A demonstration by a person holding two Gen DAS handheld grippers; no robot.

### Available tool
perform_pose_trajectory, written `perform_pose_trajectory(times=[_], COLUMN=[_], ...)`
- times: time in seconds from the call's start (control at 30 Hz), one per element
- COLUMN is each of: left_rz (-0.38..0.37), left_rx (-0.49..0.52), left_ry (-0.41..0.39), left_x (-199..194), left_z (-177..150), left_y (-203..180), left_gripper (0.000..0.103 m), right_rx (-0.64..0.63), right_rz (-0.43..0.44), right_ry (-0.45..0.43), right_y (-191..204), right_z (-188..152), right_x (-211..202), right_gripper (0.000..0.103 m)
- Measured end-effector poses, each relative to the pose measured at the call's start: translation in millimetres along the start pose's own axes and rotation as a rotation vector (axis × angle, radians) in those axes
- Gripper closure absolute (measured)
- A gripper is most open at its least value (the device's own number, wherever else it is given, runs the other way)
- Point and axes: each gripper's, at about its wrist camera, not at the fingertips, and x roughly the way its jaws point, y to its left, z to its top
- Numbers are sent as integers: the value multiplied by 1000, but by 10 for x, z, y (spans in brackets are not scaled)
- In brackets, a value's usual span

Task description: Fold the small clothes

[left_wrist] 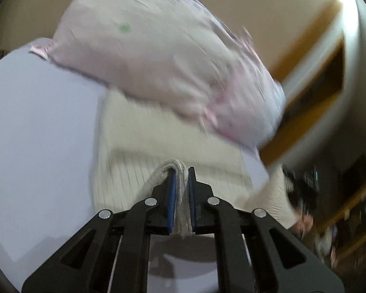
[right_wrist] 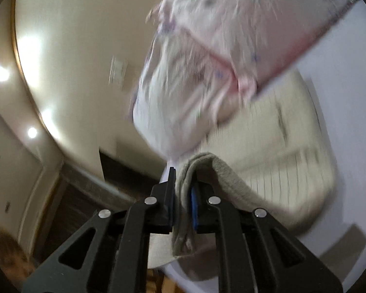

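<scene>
My left gripper [left_wrist: 181, 173] clamped folded edge of cream ribbed knit garment [left_wrist: 144, 146]; my right gripper [right_wrist: 183, 175] clamped its other edge. Garment lay on white bed surface [left_wrist: 36, 122], pink-trimmed pillow [left_wrist: 146, 48] at 12 o'clock.

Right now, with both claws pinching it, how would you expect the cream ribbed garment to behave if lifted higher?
The cream ribbed garment will probably sag: its edge drapes limply from the right claw. It looks light; the left claw holds a bunched fold. The knit seems unlikely to slip.
</scene>
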Motion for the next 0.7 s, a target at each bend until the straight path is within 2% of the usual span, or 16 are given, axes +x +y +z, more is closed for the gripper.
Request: perform_pose_trajectory(times=[0.07,0.17,0.27,0.43,0.47,0.5,0.53,0.57,0.6,0.63,0.67,0.7], left_rz=[52,130,155,141,140,128,117,106,117,145,168,165], left_rx=[-41,-102,-168,-163,-172,-203,-243,-281,-297,-307,-312,-307], left_ry=[-35,-9,43,37,40,50,62,59,37,-4,-65,-87], left_x=[293,830,1134,1255,1285,1308,1322,1308,1202,1094,929,828], left_z=[284,570,612,712,744,775,805,842,876,918,927,909], left_y=[156,446,697,784,798,850,909,965,999,1024,1053,1063], left_gripper=[94,94,94,94,94,92,87,83,60,26,17,16], right_rx=[65,191,247,245,257,272,281,284,278,266,242,226], right_rz=[-56,-195,-225,-193,-212,-238,-264,-279,-265,-255,-254,-252], right_ry=[-41,-50,-41,-110,-119,-132,-162,-210,-235,-247,-260,-267], right_y=[-264,-740,-939,-939,-982,-1028,-1057,-1072,-1070,-1062,-1041,-1029], right_z=[290,486,564,808,836,847,845,829,815,801,774,742], right_x=[287,583,709,708,730,737,719,635,580,522,452,409], right_gripper=[92,92,92,92,88,79,49,26,23,22,19,17])
